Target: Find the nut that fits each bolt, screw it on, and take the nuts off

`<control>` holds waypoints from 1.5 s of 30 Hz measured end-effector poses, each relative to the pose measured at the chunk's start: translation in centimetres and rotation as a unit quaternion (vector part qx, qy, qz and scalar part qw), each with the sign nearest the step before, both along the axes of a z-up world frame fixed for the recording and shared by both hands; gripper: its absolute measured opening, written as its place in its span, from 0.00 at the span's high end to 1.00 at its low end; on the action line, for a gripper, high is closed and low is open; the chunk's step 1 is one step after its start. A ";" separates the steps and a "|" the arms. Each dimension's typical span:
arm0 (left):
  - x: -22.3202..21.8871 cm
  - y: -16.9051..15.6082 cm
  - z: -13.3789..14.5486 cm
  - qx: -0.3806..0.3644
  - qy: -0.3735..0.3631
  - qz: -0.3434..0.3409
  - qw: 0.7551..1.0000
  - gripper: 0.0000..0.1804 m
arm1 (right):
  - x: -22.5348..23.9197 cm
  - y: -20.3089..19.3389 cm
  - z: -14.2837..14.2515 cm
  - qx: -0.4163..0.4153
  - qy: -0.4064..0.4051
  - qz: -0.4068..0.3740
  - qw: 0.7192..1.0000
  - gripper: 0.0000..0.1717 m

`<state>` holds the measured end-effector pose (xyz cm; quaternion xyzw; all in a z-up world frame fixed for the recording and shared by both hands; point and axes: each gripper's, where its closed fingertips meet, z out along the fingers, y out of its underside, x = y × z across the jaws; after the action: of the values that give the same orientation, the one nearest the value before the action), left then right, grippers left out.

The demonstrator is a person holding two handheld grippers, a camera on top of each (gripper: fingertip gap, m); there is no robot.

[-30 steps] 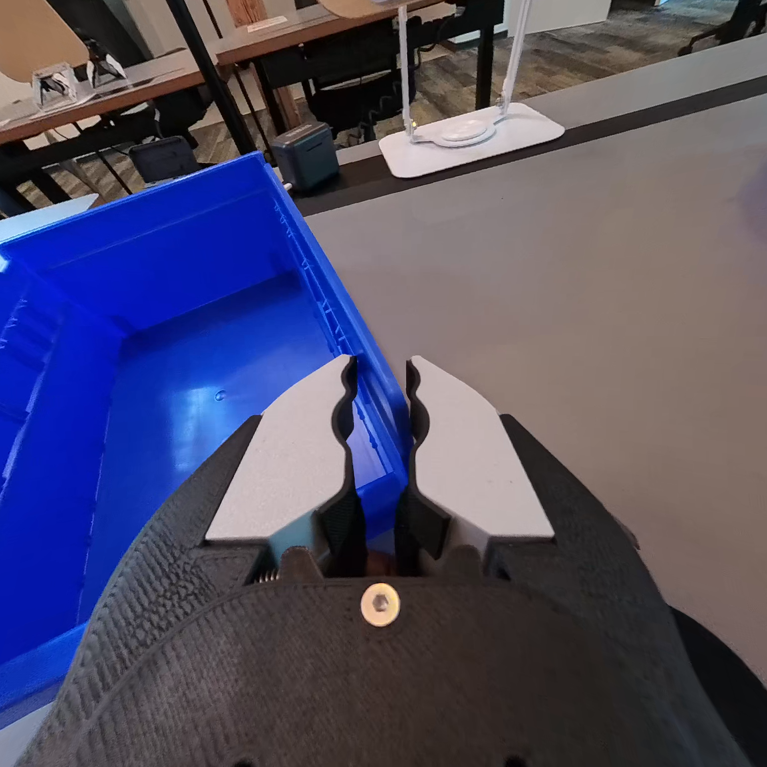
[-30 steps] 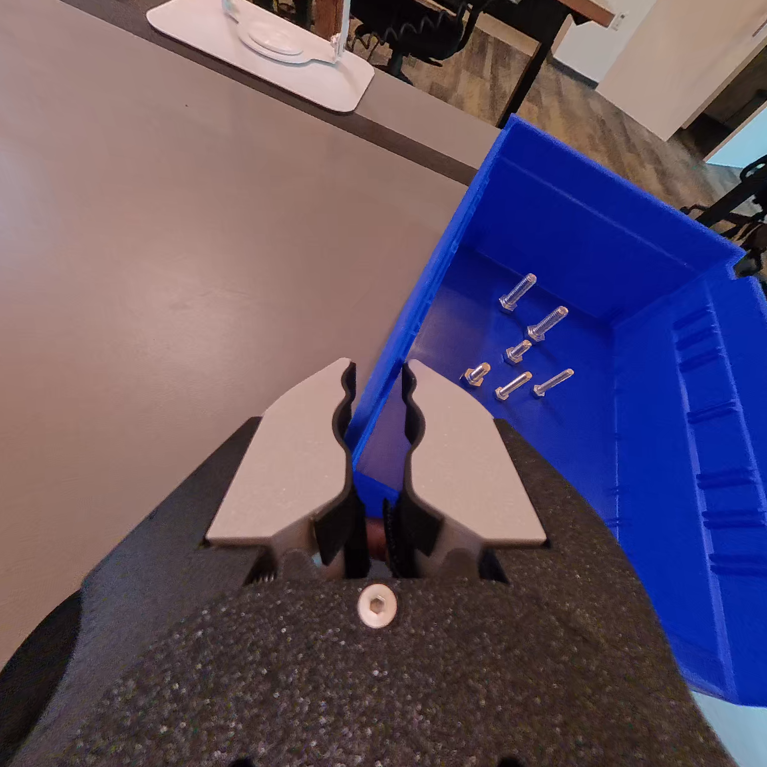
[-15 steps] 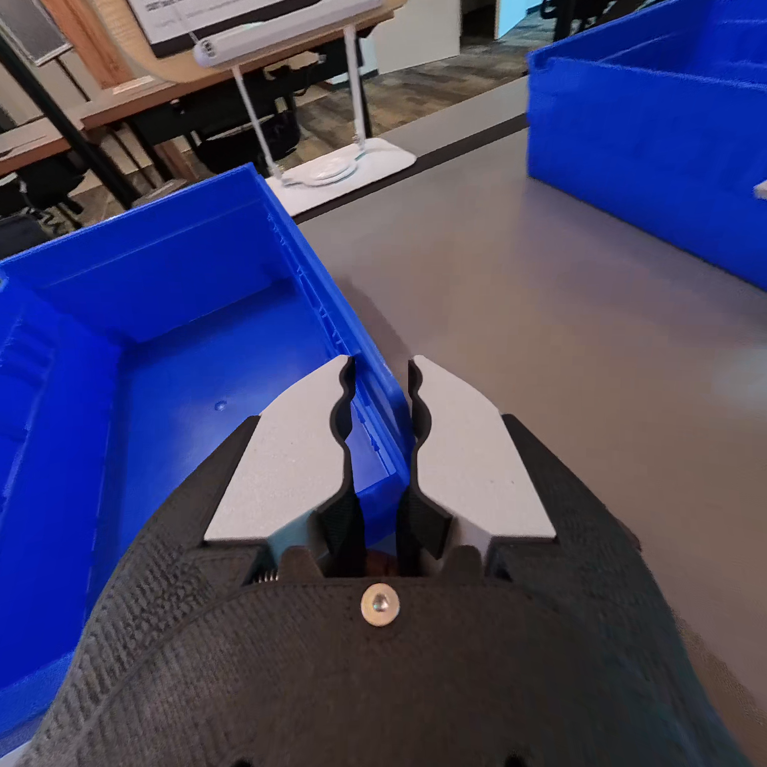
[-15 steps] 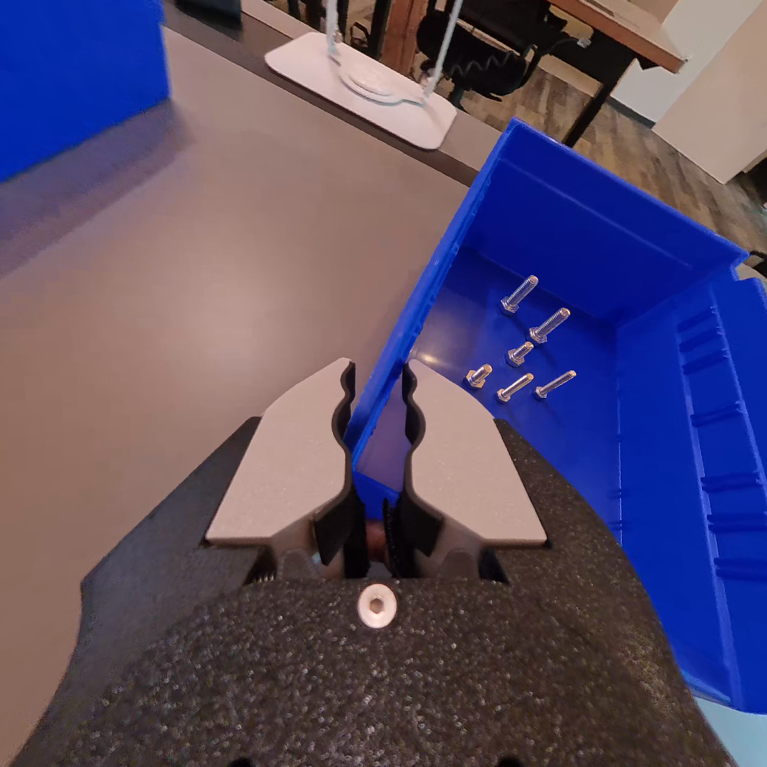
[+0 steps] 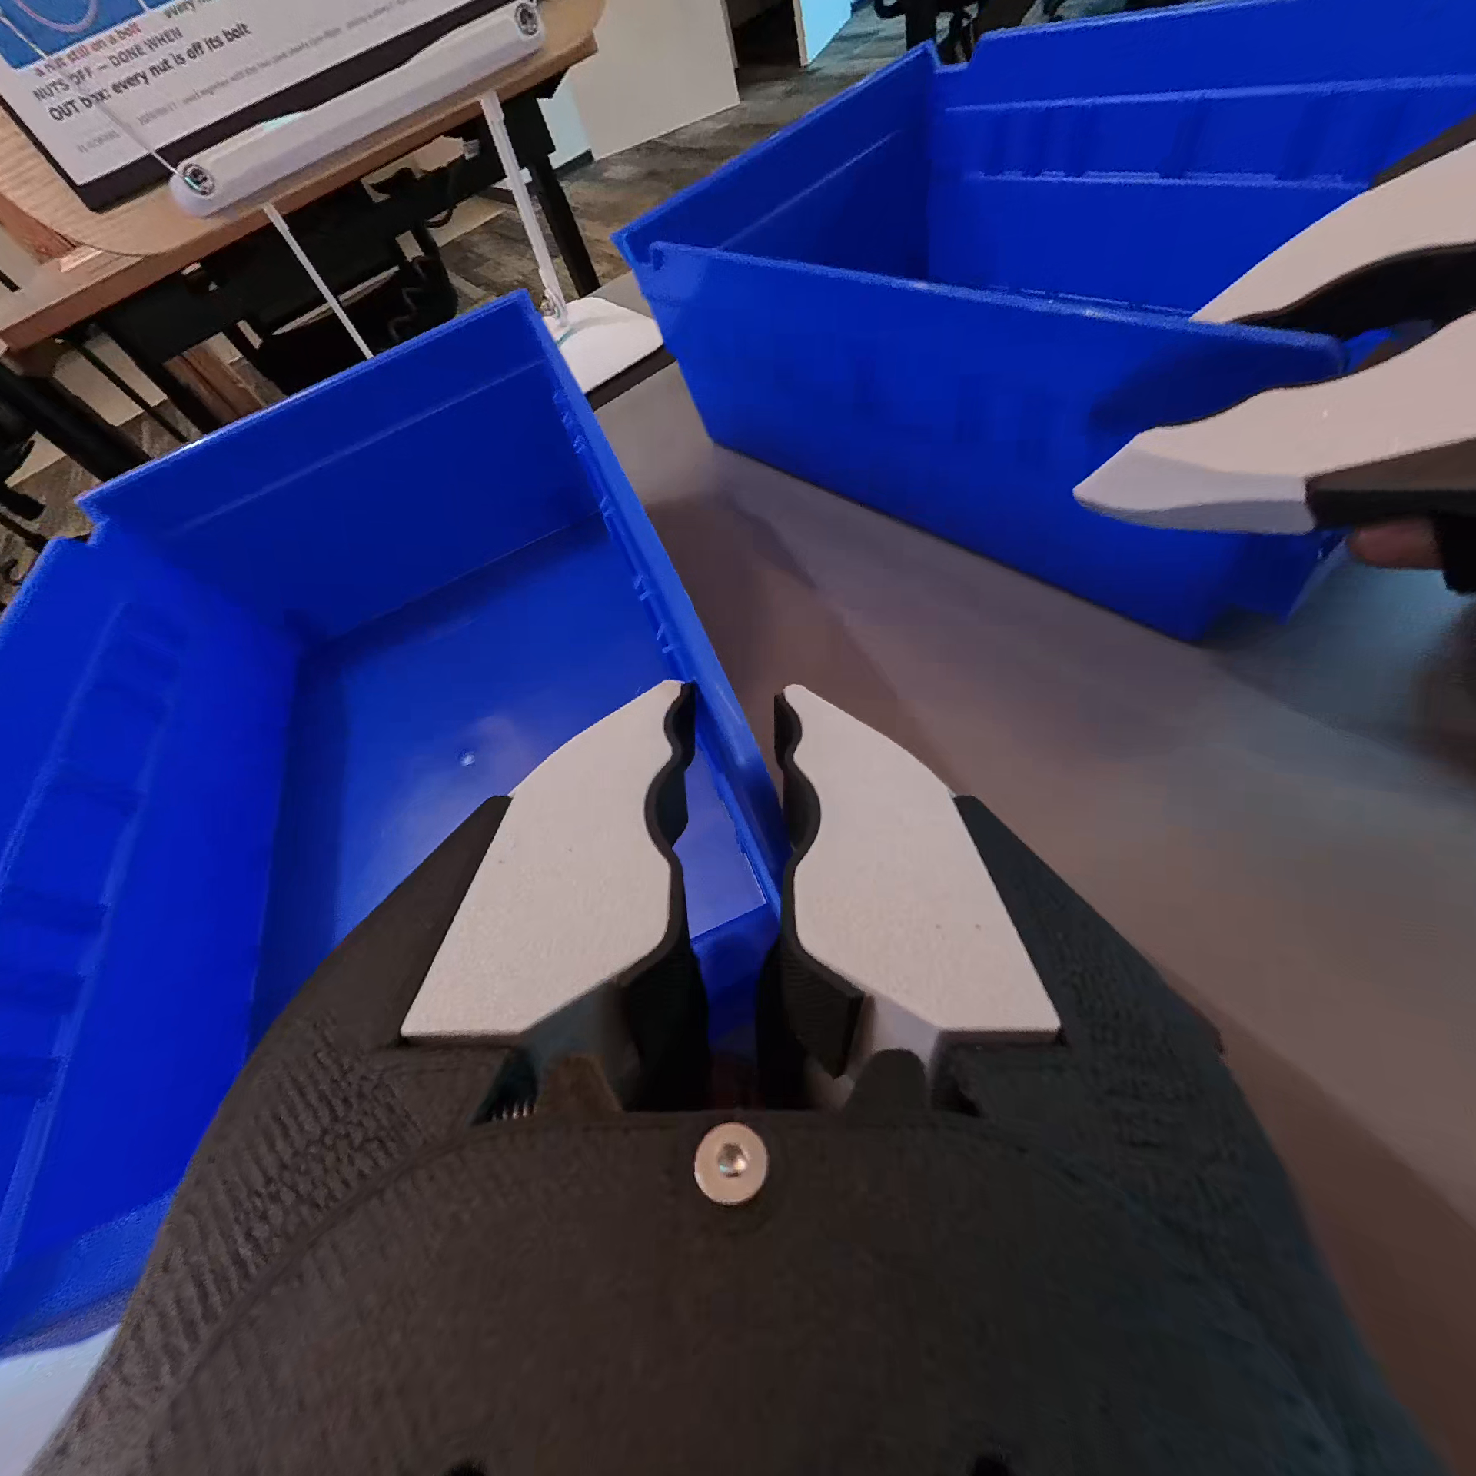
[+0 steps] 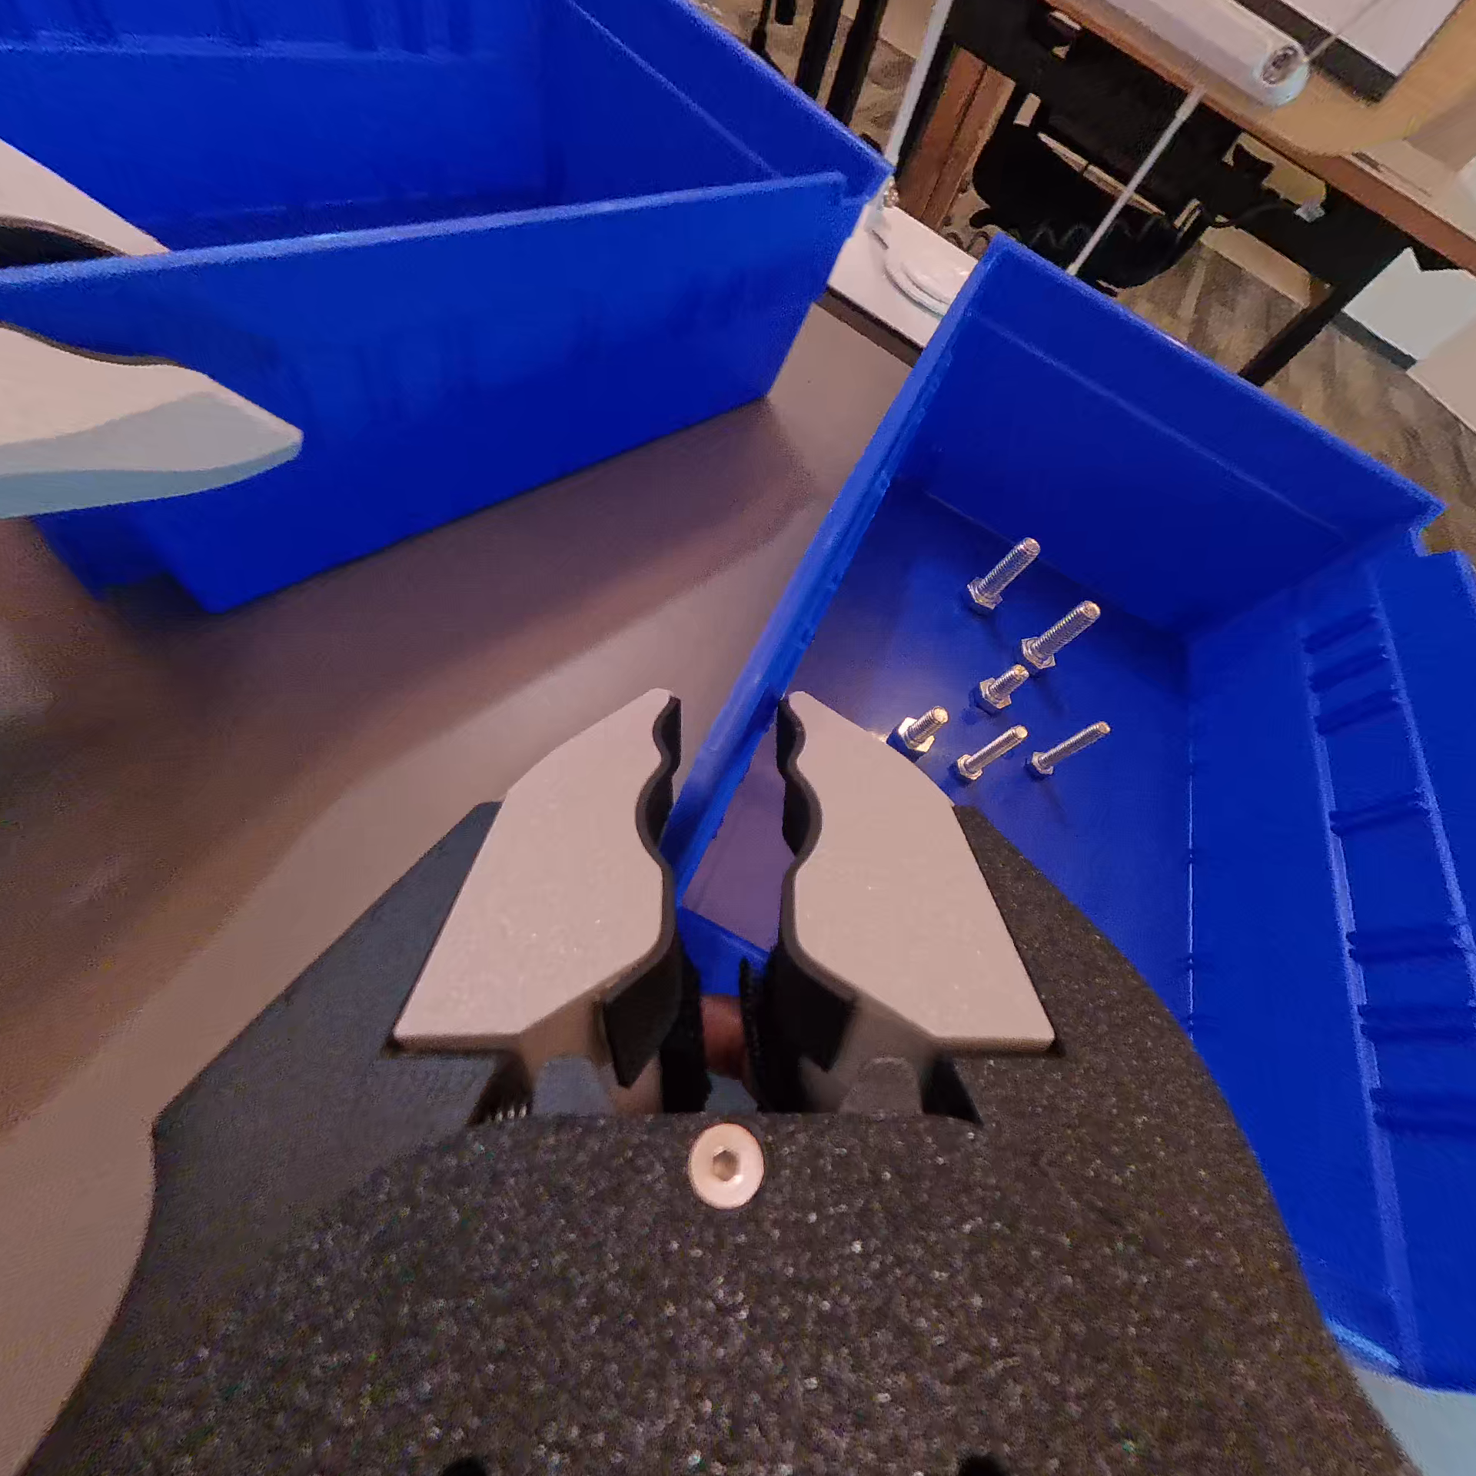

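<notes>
Meanwhile, clamping each blue bin's wall — left gripper (image 5: 733, 703) and right gripper (image 6: 728, 707) alike — best dragging level, sparing the bolts (image 6: 1030, 663).

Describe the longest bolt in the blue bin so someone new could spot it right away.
Look in the blue bin on the right, the one with six silver bolts on its floor. Toward the back wall lie two big bolts; take the nearer one, the longest bolt. Its threaded shank is thicker and longer than the four smaller bolts in front of it.
</notes>
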<state>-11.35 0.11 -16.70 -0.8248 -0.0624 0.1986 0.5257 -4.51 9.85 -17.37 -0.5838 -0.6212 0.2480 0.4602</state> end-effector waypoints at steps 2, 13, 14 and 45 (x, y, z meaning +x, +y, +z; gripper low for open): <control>-0.1 0.0 0.0 0.004 -0.004 0.005 1.000 0.90 | -0.5 -0.7 0.0 0.000 0.000 0.007 1.000 0.86; -0.2 -0.2 0.0 0.009 -0.003 0.015 1.000 0.91 | -1.9 -2.7 0.0 -0.008 0.009 0.040 0.999 0.83; -0.2 -0.2 0.1 0.011 -0.005 0.019 1.000 0.90 | -1.8 -3.0 0.0 -0.011 0.009 0.050 0.999 0.81; 3.9 8.1 -1.3 0.010 -0.041 0.073 0.996 0.92 | 8.8 13.4 0.2 0.069 -0.004 -0.140 0.988 0.95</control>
<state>-7.50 8.22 -18.04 -0.8203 -0.1453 0.2019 0.5151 4.27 23.23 -17.20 -0.6324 -0.5511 0.1355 0.5272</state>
